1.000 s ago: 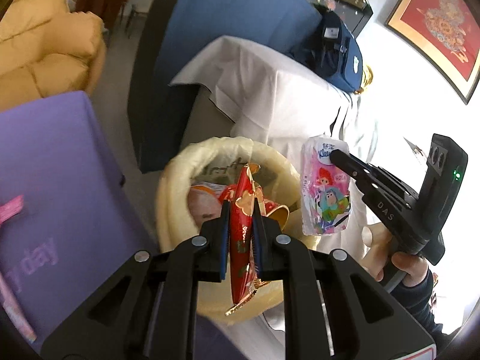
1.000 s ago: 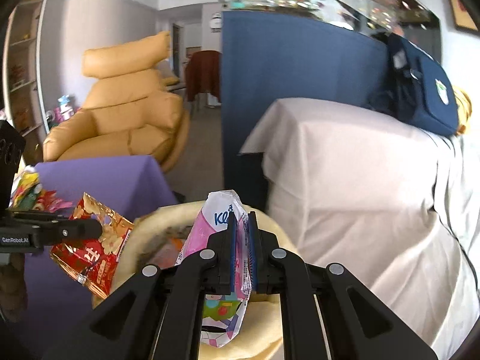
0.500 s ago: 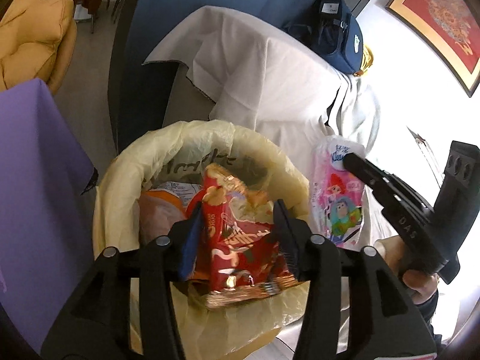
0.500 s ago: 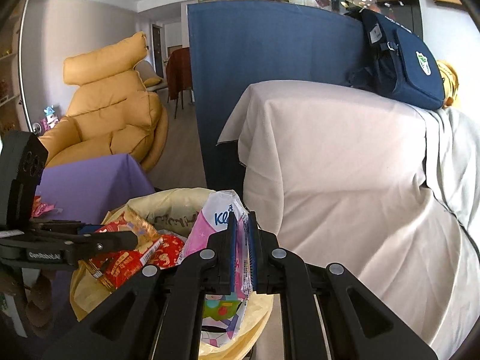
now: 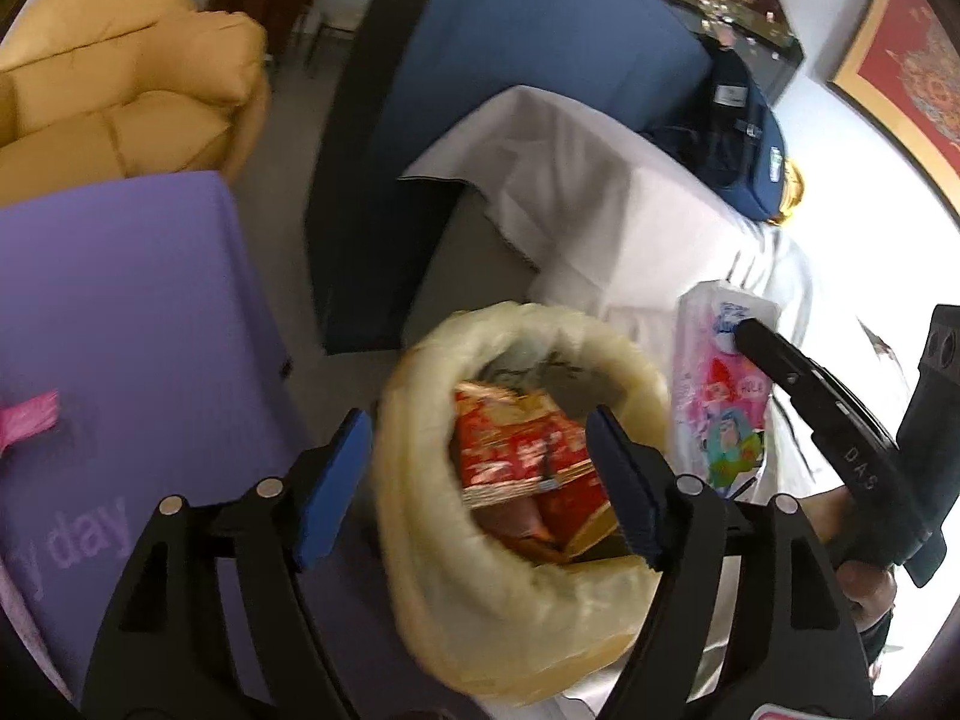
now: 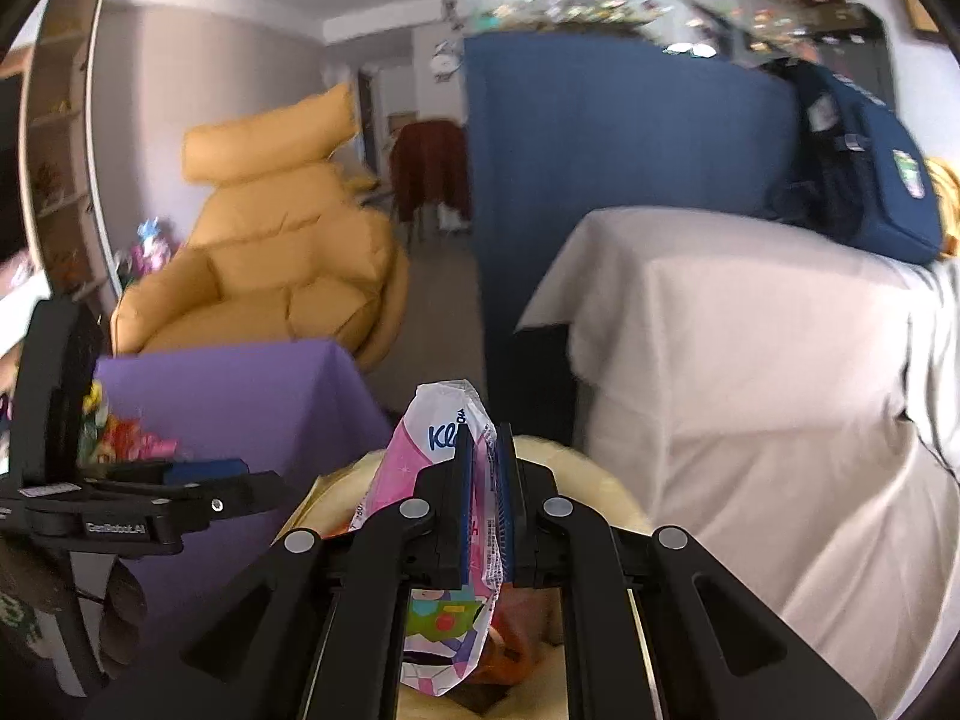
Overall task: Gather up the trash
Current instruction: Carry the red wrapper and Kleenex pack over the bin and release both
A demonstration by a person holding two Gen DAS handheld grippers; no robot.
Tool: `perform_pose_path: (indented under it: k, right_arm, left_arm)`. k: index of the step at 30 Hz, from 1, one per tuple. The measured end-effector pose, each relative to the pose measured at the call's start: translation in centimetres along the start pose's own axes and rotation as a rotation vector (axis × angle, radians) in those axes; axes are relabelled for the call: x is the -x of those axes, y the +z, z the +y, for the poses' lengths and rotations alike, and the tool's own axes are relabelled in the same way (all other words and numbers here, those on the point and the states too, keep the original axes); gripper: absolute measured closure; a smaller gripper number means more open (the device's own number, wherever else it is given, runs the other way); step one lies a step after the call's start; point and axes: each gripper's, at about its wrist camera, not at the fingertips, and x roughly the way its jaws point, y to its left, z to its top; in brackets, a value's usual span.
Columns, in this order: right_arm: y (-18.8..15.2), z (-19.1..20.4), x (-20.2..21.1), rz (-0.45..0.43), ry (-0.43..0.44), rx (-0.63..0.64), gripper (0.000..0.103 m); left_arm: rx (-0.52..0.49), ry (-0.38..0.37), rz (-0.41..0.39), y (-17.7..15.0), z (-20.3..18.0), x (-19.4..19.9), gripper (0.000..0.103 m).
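Note:
A trash bin lined with a yellowish bag (image 5: 480, 600) stands on the floor below me. A red snack wrapper (image 5: 516, 450) lies inside it on other trash. My left gripper (image 5: 480, 480) is open wide above the bin and holds nothing; it also shows at the left of the right wrist view (image 6: 198, 480). My right gripper (image 6: 485, 504) is shut on a pink tissue pack (image 6: 444, 480) with cartoon figures, over the bin's rim (image 6: 600, 480). The pack (image 5: 720, 396) shows at the bin's right side in the left wrist view.
A purple-covered table (image 5: 120, 312) stands left of the bin. A white-draped piece of furniture (image 5: 600, 204) with a navy bag (image 5: 744, 138) stands behind, next to a blue partition (image 5: 510, 48). A yellow armchair (image 6: 282, 252) is further back.
My left gripper opened fully and let the red wrapper fall into the bin, then rose a little. My right gripper kept hold of the tissue pack and moved over the bin.

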Motion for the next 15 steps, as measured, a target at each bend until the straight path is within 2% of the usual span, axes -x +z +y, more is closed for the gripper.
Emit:
perform_pose_path:
  k: [4, 7, 12, 15]
  right_arm:
    - [-1.7, 1.7, -3.1, 0.086, -0.035, 0.072, 0.094]
    - [-3.5, 1.5, -5.0, 0.167, -0.063, 0.091, 0.094]
    - [-5.8, 0.1, -6.6, 0.28, -0.16, 0.099, 0.094]
    - [-5.8, -1.4, -5.8, 0.27, -0.154, 0.033, 0.094]
  left_arm:
    - [-0.007, 0.081, -0.01, -1.1, 0.8, 1.0, 0.028]
    - [-0.015, 0.103, -0.006, -1.7, 1.0, 1.8, 0.027]
    - [-0.038, 0.093, -0.01, -2.6, 0.7, 3.4, 0.027]
    - [-0.052, 0.088, -0.015, -3.1, 0.2, 4.1, 0.027]
